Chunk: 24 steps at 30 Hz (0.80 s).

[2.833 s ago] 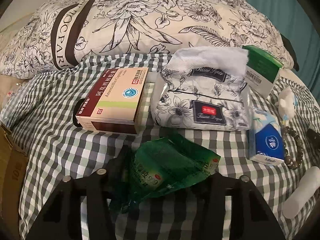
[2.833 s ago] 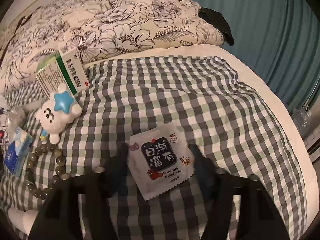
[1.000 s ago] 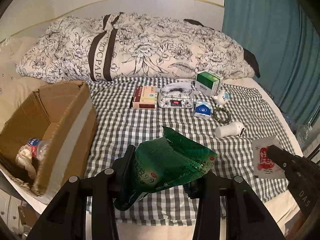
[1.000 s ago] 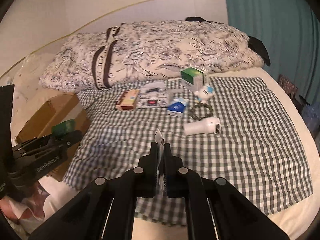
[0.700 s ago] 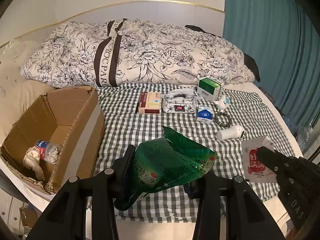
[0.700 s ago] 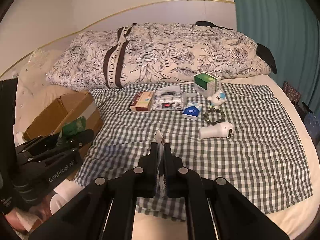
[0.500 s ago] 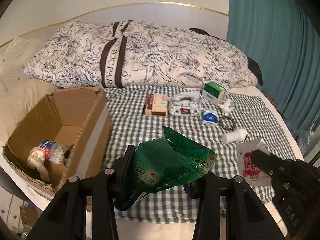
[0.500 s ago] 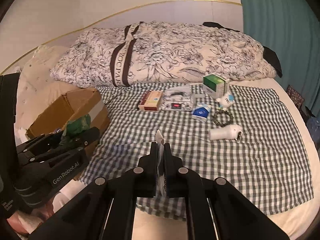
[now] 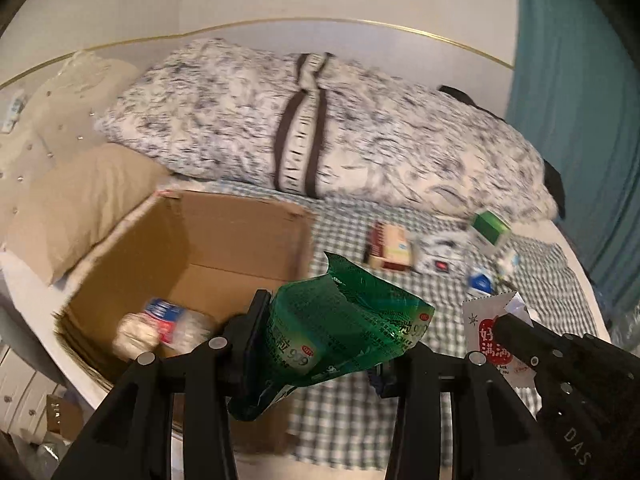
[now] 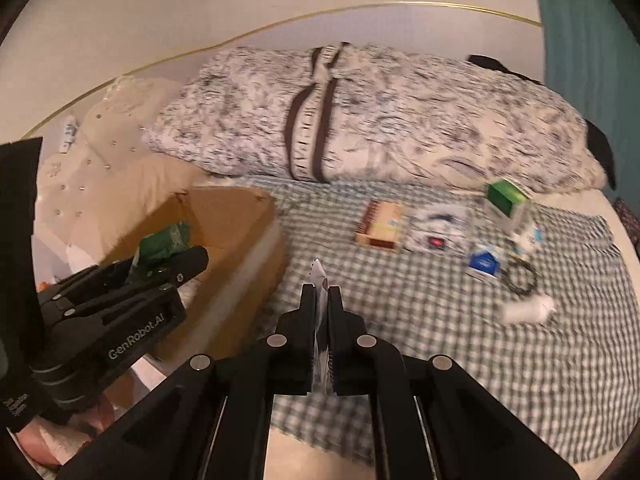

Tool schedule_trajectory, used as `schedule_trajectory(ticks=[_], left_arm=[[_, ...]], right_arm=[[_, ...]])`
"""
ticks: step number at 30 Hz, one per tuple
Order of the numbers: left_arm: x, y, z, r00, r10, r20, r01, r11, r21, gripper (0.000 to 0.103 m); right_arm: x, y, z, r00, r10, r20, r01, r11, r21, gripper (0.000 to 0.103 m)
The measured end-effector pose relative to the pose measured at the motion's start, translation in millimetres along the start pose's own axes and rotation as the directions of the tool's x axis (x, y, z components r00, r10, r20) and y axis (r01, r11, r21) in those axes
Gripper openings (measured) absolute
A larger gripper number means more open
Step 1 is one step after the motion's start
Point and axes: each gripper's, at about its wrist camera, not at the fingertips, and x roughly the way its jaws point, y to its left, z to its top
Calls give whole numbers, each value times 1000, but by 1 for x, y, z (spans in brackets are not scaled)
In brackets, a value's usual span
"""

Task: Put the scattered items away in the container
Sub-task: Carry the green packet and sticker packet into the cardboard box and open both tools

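My left gripper (image 9: 320, 332) is shut on a crumpled green plastic packet (image 9: 340, 332) and holds it in the air near the open cardboard box (image 9: 248, 216); it also shows in the right wrist view (image 10: 188, 258) beside the box (image 10: 240, 216). The box holds a plastic bottle (image 9: 164, 316) and crumpled paper. My right gripper (image 10: 320, 288) is shut on a thin white sachet (image 10: 319, 274), seen edge-on; in the left wrist view the sachet (image 9: 486, 320) shows red print.
On the green checked sheet (image 10: 440, 312) lie a medicine box (image 10: 380, 224), a tissue pack (image 10: 440, 232), a green-white box (image 10: 506, 198), a blue packet (image 10: 484, 262), a bead bracelet (image 10: 520, 276) and a white cylinder (image 10: 526, 308). A floral duvet (image 10: 380, 112) lies behind.
Both grippers have swung left toward the cardboard box, each keeping its item. The box now looms larger and closer under the left gripper.
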Motion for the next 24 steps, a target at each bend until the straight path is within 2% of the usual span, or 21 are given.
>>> schedule_trajectory(ticks=[6, 14, 17, 24], left_arm=[[7, 51, 10, 998, 58, 1, -58, 996, -62, 43], [24, 108, 3, 994, 105, -38, -109, 985, -132, 43], [29, 120, 1, 994, 99, -49, -105, 985, -138, 43], [46, 131, -6, 992, 92, -87, -104, 985, -139, 47]], right_arm=[[25, 51, 19, 997, 74, -11, -74, 995, -60, 5], [49, 105, 31, 989, 146, -33, -149, 980, -130, 5], [63, 120, 31, 984, 171, -56, -177, 974, -139, 5], [93, 127, 26, 969, 217, -116, -228, 970, -90, 5]])
